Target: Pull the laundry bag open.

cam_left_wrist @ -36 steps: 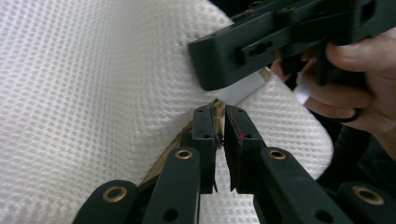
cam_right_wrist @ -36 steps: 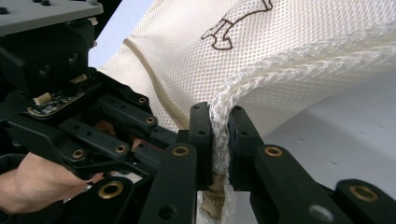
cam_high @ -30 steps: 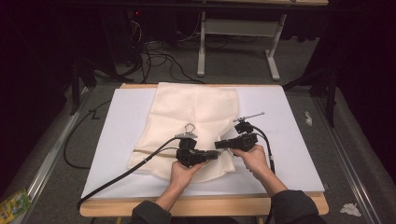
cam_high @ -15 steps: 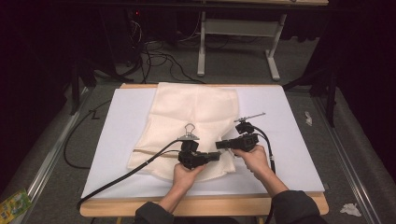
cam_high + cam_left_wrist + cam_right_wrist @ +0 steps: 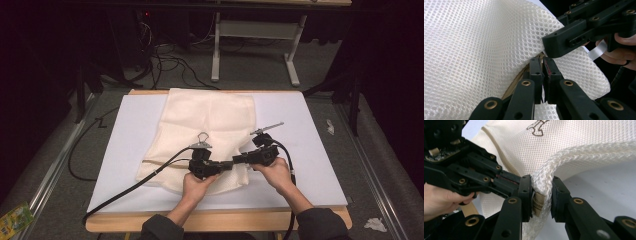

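I am folding the white mesh bag (image 5: 207, 125) lying mid-desk. My left gripper (image 5: 226, 165) pinches its near hem tight. My right gripper (image 5: 541, 192) has just loosened, cloth between its jaws. Next, I re-grip and lift.

My wooden table (image 5: 150, 227) with its white top sheet (image 5: 320, 150) sits lit amid a dark room. At twelve o'clock a white desk frame (image 5: 255, 35) stands on grey carpet (image 5: 65, 135), black cables (image 5: 165, 55) tangled at eleven. Crumpled paper (image 5: 375, 224) lies at four, a green packet (image 5: 15, 219) at eight.
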Motion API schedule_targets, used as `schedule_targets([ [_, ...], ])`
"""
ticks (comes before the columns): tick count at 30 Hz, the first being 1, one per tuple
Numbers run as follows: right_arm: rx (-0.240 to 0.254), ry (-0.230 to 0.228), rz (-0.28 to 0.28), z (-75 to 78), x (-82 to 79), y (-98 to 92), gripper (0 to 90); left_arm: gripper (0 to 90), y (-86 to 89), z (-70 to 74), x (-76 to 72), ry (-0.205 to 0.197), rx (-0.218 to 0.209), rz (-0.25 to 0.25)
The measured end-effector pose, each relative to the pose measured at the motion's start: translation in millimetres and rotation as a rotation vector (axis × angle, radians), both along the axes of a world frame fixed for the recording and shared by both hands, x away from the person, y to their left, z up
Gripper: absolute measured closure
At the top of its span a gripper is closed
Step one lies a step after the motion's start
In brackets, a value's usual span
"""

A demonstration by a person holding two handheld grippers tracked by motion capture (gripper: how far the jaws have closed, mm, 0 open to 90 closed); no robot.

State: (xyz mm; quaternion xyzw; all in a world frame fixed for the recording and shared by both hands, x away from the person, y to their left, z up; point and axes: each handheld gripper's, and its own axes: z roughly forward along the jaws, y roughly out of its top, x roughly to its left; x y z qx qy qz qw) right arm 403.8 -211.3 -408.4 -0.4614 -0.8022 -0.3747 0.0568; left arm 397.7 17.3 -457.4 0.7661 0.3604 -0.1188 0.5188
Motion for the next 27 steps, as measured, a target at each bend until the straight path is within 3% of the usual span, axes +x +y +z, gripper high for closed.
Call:
schedule_targets([
  [8, -0.026, 0.008, 0.021, -0.5, 0.8, 2.1, 83.1, 87.3, 0.4, 0.3, 0.9, 0.001, 0.024, 0.008],
  [14, -0.041, -0.008, 0.021, -0.1, -1.0, 2.3, 84.1, 87.4, 1.2, 1.8, 1.1, 0.005, 0.033, 0.009],
  [18, -0.034, -0.002, 0.007, 0.7, -1.2, 0.0, 84.3, 87.4, 3.4, 2.8, 1.2, -0.012, 0.083, 0.018],
  [27, -0.027, -0.006, 0.005, 0.2, -1.7, -3.7, 84.3, 87.4, 4.8, 6.3, -0.6, -0.031, 0.102, 0.023],
])
